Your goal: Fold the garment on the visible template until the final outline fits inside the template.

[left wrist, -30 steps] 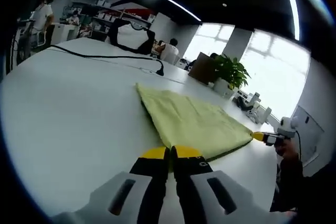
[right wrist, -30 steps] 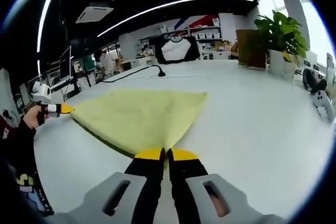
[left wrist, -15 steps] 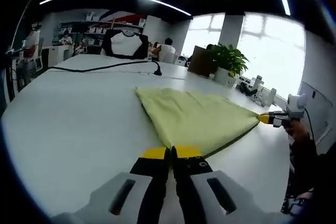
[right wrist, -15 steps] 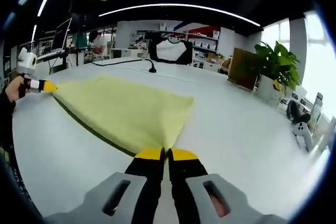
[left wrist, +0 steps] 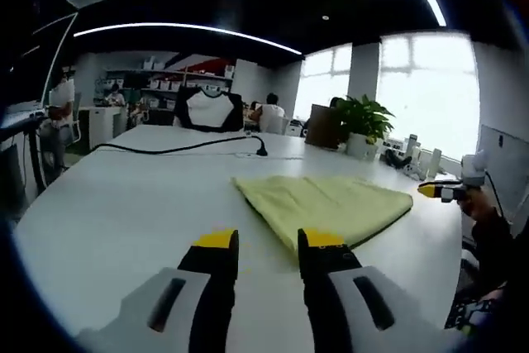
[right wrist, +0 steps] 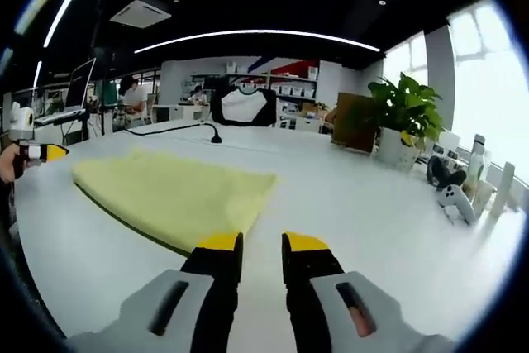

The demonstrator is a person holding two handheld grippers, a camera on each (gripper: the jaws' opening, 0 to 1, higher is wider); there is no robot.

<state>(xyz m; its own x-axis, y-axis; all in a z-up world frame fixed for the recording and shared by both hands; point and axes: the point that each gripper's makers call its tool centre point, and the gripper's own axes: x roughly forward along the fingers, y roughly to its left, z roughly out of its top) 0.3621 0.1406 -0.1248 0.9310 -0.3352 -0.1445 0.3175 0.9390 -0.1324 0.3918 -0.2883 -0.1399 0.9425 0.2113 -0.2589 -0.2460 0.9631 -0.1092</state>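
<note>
With jaws spread, left gripper [left wrist: 269, 247] hovers near folded yellow garment [left wrist: 324, 204] on white table [left wrist: 124, 204]. Right gripper view: gripper [right wrist: 263, 249] parted too, empty, beside garment [right wrist: 169, 193]; no readable writing.

No text, label, brand, number or sign can be read in either view; all such detail is too small or blurred.

The garment [left wrist: 326, 204] is plain pale yellow on a white worktop [left wrist: 116, 204]. Beyond the garment, a black cable [left wrist: 178, 150] and green plant [left wrist: 364, 113]
</note>
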